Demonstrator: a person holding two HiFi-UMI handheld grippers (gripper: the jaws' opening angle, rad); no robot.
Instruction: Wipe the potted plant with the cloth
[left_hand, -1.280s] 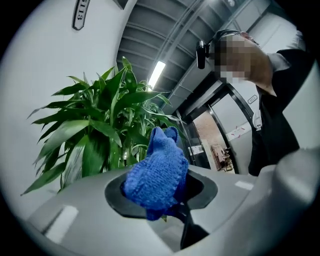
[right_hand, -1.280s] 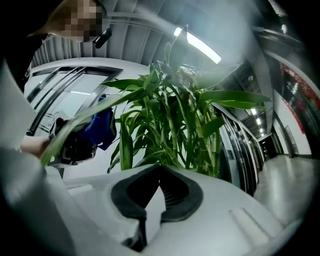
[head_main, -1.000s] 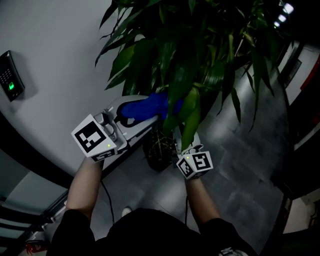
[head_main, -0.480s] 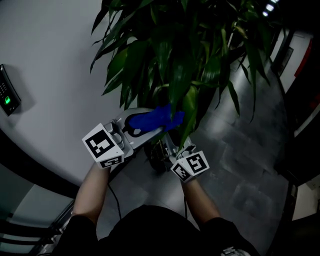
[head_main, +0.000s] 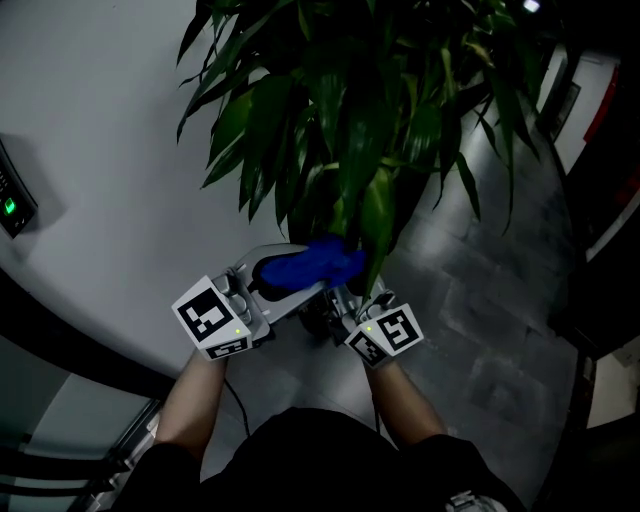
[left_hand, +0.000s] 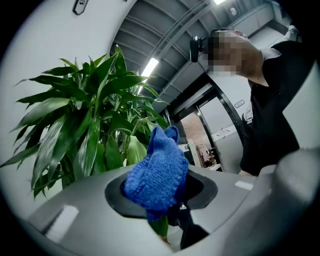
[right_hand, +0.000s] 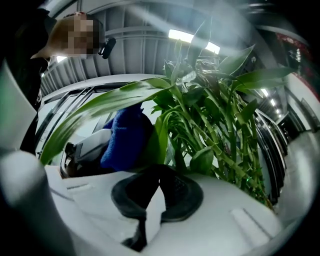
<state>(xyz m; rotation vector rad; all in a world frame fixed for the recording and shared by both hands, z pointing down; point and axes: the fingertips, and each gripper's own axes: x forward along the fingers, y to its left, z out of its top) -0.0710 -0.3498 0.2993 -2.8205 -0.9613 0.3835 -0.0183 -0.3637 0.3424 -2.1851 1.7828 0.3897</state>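
Cloth first: the blue knitted cloth (left_hand: 157, 172) is bunched in the left gripper (left_hand: 167, 215), whose jaws are clamped onto it, and it covers the black pads almost entirely. A strip of green leaf (left_hand: 160, 226) pokes out just under the cloth, touching it. In the head view the cloth (head_main: 305, 265) sits at the lower edge of the foliage of the tall green potted plant (head_main: 360, 120), pressed against a drooping long green leaf (head_main: 376, 215). The left gripper (head_main: 290, 285) comes in from the left, and the right gripper (head_main: 350, 298) is just beside it, under the same leaf.

In the right gripper view the black pads of the right gripper (right_hand: 159, 175) meet at their tips, and the leaf (right_hand: 161, 135) runs down into the point where they close, so the jaws look pinched on it. The cloth (right_hand: 125, 137) shows just left of that leaf, against it.

The plant stands on a grey tiled floor (head_main: 480, 320) beside a white wall (head_main: 100, 150), its pot largely hidden by the grippers and leaves.
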